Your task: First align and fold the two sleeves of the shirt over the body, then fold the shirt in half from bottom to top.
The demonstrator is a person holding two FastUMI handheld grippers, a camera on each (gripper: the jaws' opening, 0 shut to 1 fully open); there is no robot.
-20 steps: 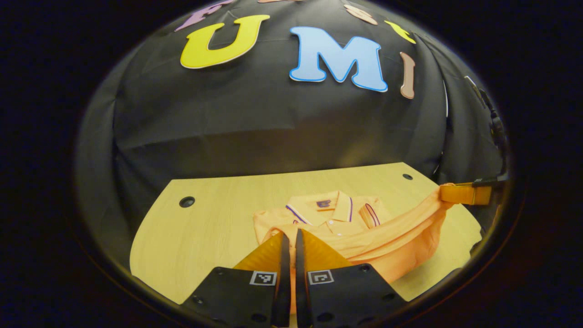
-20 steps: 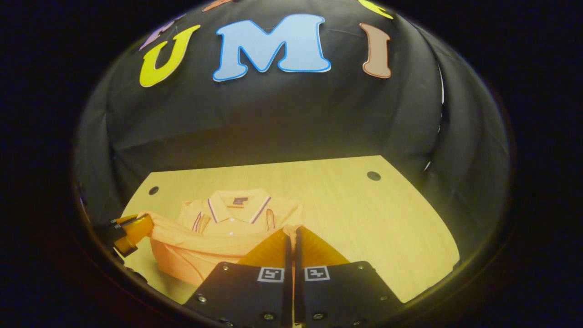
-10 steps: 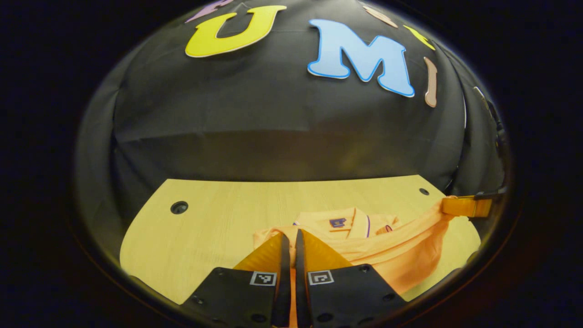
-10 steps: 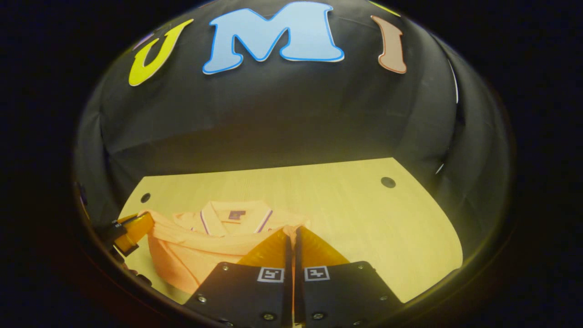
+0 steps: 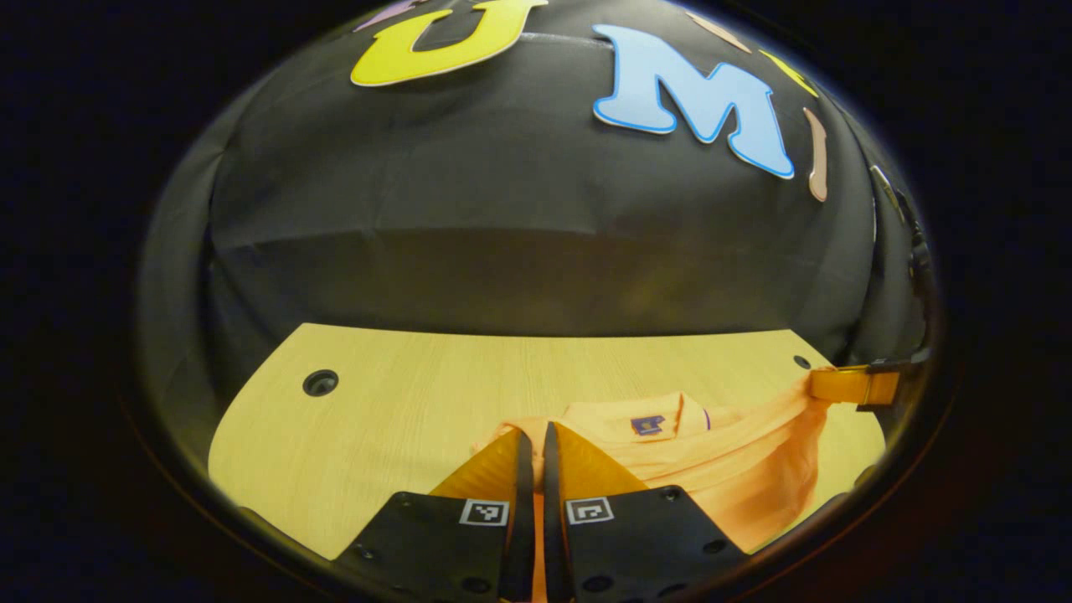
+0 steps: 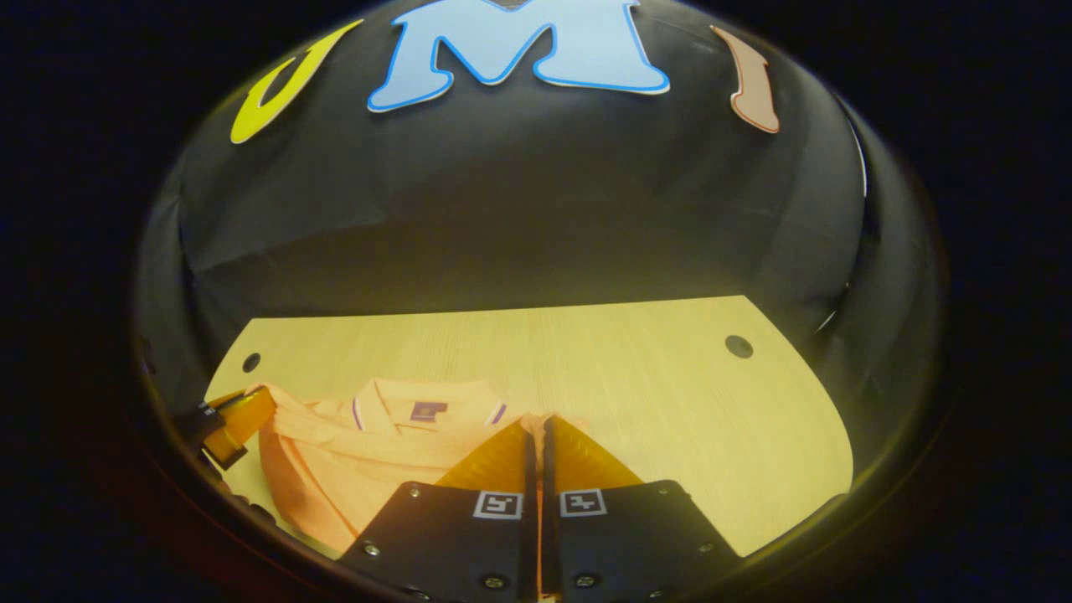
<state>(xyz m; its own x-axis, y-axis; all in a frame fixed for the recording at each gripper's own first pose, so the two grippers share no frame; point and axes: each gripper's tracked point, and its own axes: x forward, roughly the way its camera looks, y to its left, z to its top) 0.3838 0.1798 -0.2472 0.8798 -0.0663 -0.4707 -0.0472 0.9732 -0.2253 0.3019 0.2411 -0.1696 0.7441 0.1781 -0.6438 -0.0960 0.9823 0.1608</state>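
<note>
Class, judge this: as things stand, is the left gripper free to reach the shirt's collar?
Probably not yet. The left gripper is shut on the shirt's lifted hem, and that raised cloth hangs between it and the collar. It would likely have to let go first.

Both views ride low and close above the near table [image 5: 394, 394] edge, facing the far wall. The left gripper view sits left, seeing the right gripper [image 5: 816, 385] at its right; both share the shirt [image 6: 402, 427] and tabletop.

Shirt [image 6: 335, 452] lies on table [image 6: 670, 402], left of centre.
</note>
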